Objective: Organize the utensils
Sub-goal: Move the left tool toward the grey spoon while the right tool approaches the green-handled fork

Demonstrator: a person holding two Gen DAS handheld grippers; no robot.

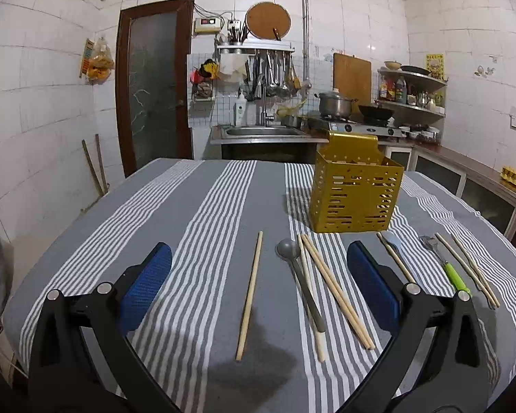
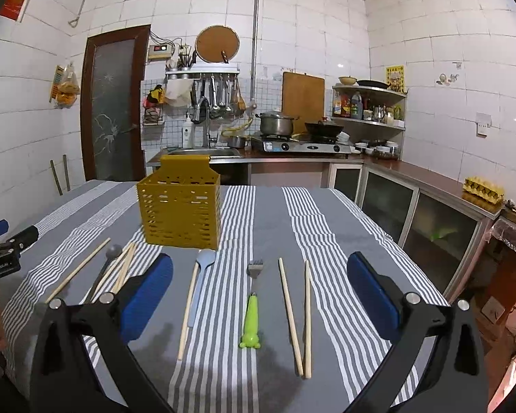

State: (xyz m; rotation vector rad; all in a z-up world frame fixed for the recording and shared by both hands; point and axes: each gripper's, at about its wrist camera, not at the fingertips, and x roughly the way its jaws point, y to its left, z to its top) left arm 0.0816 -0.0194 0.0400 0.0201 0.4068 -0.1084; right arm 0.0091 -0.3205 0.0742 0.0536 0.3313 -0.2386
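Basket (image 1: 356,192): yellow, perforated, upright on the striped cloth (image 1: 223,206), at the far side of the utensils; what is inside cannot be made out.
Lone chopstick (image 1: 249,296): flat on the cloth, farthest left, apart from the rest.
Grey spoon (image 1: 301,278): bowl toward the basket, handle lying against three chopsticks (image 1: 333,289) just to its right; one of them runs under or beside the handle.
Blue spoon (image 2: 199,285): near the basket's front, with a chopstick (image 2: 188,313) touching its left edge.
Fork (image 2: 253,309): green handle, tines pointing at the basket, between the blue spoon and the chopstick pair.
Chopstick pair (image 2: 297,320): farthest right, spread at the far ends, meeting at the near ends.
Left gripper (image 1: 258,275): blue fingers (image 1: 148,282) spread wide, holding nothing, above the lone chopstick and grey spoon.
Right gripper (image 2: 258,285): fingers (image 2: 371,296) wide apart, empty, framing the blue spoon, fork and pair.
In the way: nothing lies between the utensils and the basket's front.
Worktop surroundings: sink (image 2: 206,153), stove with pot (image 2: 275,122) and wok (image 2: 323,127) behind; egg tray (image 2: 483,189) on the side counter.
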